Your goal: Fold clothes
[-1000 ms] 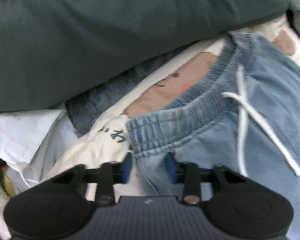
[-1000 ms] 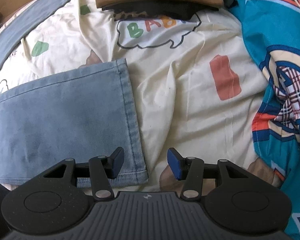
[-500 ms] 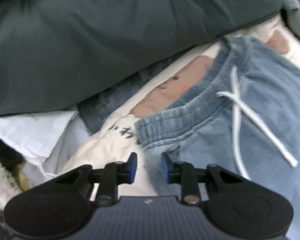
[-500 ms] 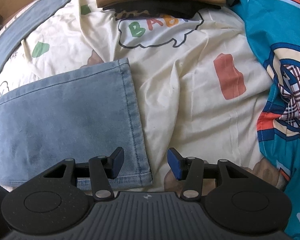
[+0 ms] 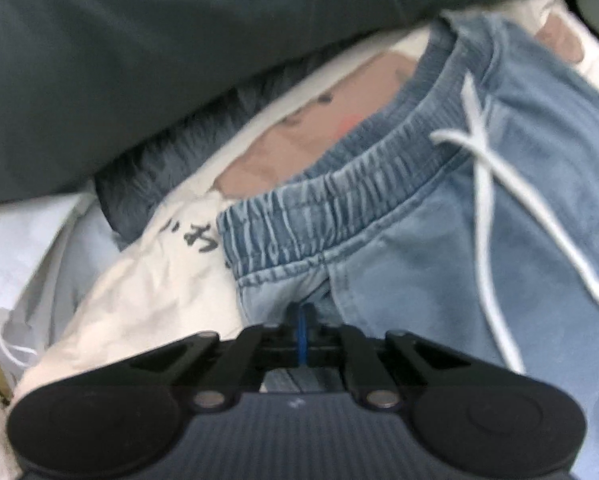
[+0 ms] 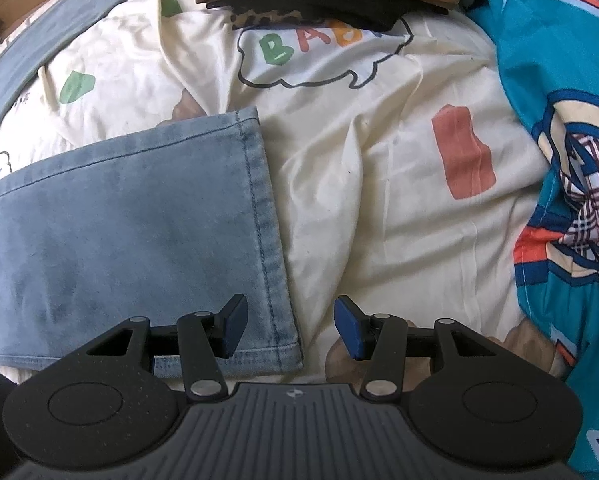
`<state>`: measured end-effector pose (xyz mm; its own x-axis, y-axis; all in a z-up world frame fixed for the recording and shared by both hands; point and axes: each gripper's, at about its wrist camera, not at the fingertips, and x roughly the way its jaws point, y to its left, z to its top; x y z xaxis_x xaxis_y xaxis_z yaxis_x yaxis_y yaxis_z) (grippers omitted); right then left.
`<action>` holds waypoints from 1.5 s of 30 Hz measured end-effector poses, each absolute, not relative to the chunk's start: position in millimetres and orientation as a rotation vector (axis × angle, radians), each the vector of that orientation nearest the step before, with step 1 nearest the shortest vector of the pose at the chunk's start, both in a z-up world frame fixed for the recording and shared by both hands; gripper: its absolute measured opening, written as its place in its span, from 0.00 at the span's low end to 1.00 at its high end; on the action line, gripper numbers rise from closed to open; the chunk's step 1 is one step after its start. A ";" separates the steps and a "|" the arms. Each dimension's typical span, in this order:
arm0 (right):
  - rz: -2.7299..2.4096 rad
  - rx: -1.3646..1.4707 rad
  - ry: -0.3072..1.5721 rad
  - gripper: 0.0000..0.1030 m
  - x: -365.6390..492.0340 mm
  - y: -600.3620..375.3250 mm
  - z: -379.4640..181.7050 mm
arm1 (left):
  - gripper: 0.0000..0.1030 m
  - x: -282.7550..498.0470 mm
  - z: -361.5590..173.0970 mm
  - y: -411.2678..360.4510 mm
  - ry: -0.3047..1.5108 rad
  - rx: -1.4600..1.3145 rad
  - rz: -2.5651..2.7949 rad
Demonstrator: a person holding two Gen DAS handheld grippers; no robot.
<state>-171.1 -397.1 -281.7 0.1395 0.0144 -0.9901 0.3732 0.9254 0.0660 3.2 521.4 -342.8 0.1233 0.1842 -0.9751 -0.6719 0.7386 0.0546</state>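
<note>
Left tongs now clenched on jeans below waistband; right tongs wide apart, straddling hem corner

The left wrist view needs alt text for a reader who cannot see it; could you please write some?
The left gripper is shut on the light blue jeans just below their elastic waistband, whose white drawstring trails across the denim. The jeans lie on a cream printed sheet, with a dark grey pillow behind.

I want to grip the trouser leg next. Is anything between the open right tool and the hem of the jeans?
Nothing visible. The right tool is open, and the hem corner of the jeans lies bare between its fingers on the cream sheet.
</note>
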 end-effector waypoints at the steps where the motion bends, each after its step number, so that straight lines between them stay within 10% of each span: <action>1: -0.263 0.329 1.414 0.53 -170.1 -396.6 -281.6 | 0.03 3.3 -344.7 520.3 1.306 -0.443 0.661; 45: -0.290 0.412 1.366 0.56 -173.8 -414.9 -299.9 | 0.10 40.0 -298.7 464.8 1.214 -0.430 0.722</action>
<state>-173.8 -414.9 -299.9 0.1854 0.0371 -0.9820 0.4332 0.8939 0.1155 40.0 464.8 -298.7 0.1708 0.2694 -0.9478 -0.7037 0.7067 0.0740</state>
